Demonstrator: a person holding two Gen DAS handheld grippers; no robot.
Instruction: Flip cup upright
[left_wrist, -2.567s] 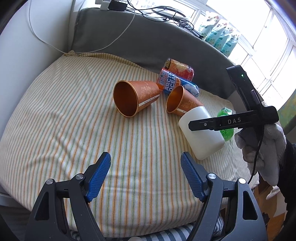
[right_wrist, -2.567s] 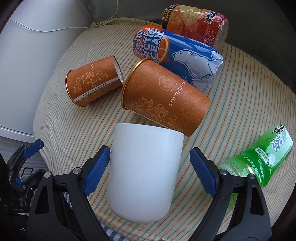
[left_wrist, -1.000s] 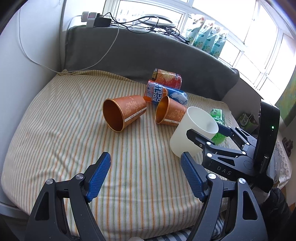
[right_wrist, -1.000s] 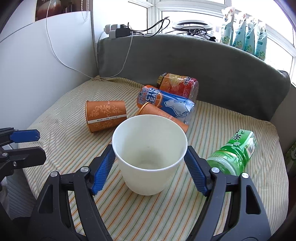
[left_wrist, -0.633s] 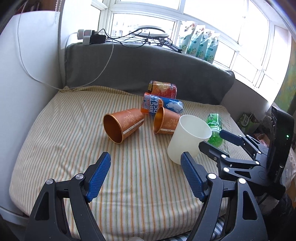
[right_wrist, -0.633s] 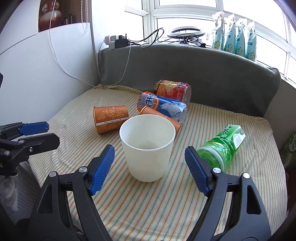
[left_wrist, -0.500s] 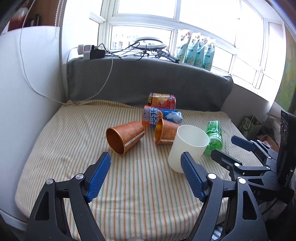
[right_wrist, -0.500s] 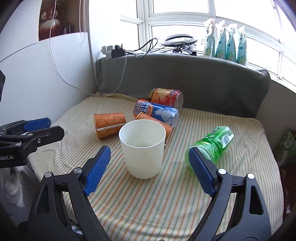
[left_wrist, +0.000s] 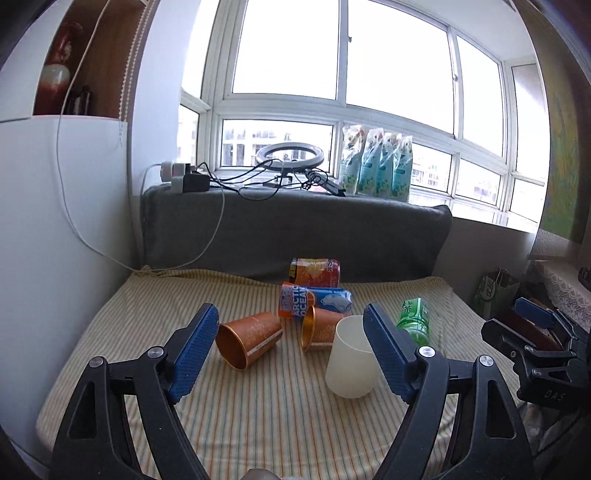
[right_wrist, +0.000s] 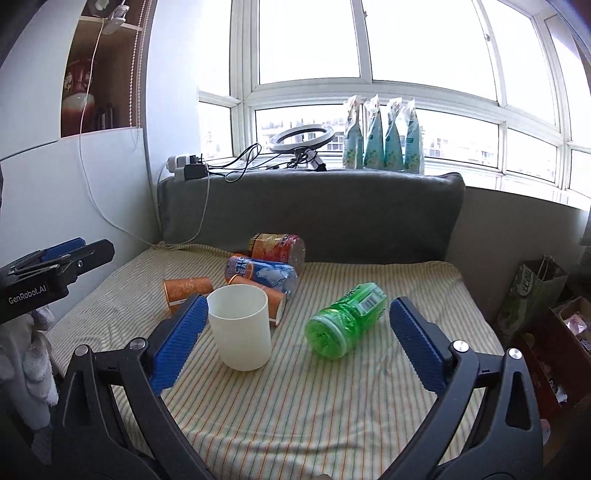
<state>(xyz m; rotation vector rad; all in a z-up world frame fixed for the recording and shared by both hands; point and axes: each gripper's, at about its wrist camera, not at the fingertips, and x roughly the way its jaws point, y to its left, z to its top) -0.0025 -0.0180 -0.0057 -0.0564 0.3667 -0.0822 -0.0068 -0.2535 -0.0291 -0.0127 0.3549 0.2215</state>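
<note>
A white cup (left_wrist: 351, 358) (right_wrist: 240, 326) stands upright, mouth up, on the striped cushion (left_wrist: 258, 417) (right_wrist: 332, 398). Two copper paper cups lie on their sides behind it, one to the left (left_wrist: 247, 339) (right_wrist: 186, 290) and one touching the cans (left_wrist: 319, 328) (right_wrist: 264, 291). My left gripper (left_wrist: 290, 349) is open and empty, held back from the cups. My right gripper (right_wrist: 293, 341) is open and empty, pulled back from the white cup. Each gripper shows at the edge of the other's view, the right one (left_wrist: 535, 339) and the left one (right_wrist: 55, 266).
A blue can (left_wrist: 314, 299) (right_wrist: 262, 273) and an orange-red can (left_wrist: 314, 271) (right_wrist: 279, 247) lie behind the cups. A green bottle (left_wrist: 413, 319) (right_wrist: 347, 319) lies to the right. A grey backrest (right_wrist: 310, 214) stands behind, a white wall (left_wrist: 55, 258) at left.
My right gripper opened, released the white cup standing upright on the cushion, and drew back. Both grippers have pulled away and tilted up, so the window now shows.
</note>
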